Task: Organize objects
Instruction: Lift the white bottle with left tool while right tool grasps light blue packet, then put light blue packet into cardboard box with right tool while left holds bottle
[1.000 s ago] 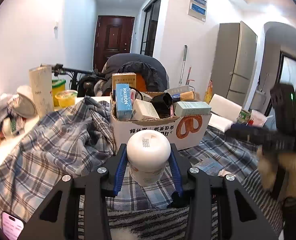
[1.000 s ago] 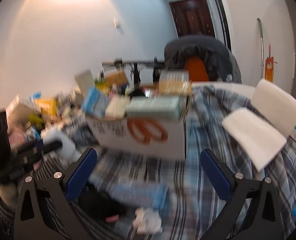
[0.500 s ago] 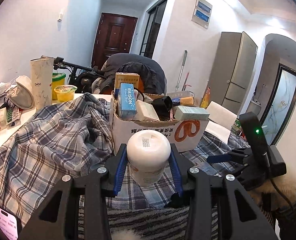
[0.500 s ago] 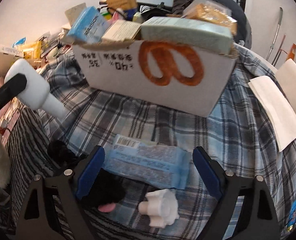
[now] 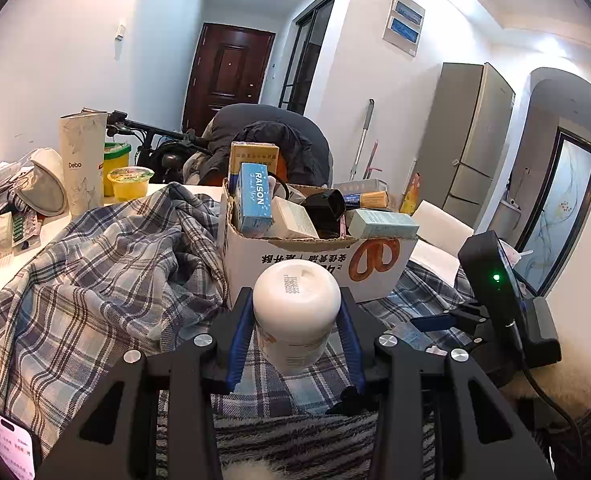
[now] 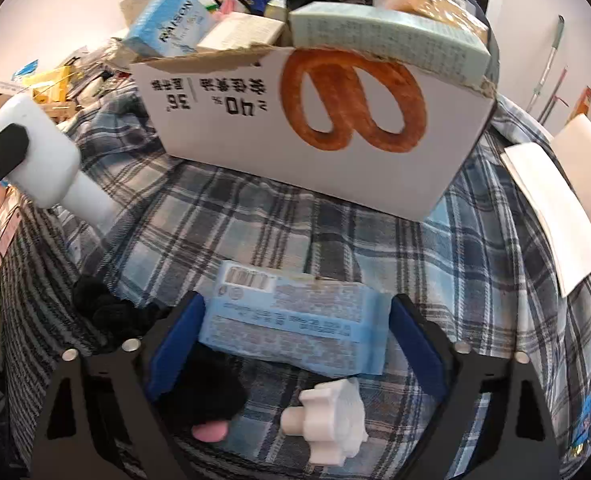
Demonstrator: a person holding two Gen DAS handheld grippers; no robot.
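My left gripper (image 5: 295, 300) is shut on a white bottle (image 5: 295, 316), held bottom-forward above the plaid cloth just in front of the cardboard box (image 5: 307, 268) full of small cartons. The bottle (image 6: 43, 164) also shows at the left of the right wrist view. A light blue packet (image 6: 295, 324) lies flat on the cloth before the box (image 6: 235, 120). My right gripper (image 6: 297, 308) points down over it, its jaws closing with the packet between the blue pads, one at each end. In the left wrist view this gripper (image 5: 443, 320) sits low at the right.
A white plastic knob (image 6: 331, 424) and a black plush item (image 6: 203, 396) lie just under the right gripper. White foam sheets (image 6: 551, 208) lie right of the box. Clutter, a tall carton (image 5: 81, 160) and cups fill the table's left. A phone (image 5: 9, 448) sits near left.
The right gripper dropped and tilted down over the blue packet, and its jaws narrowed around it. The left gripper kept still with the bottle.
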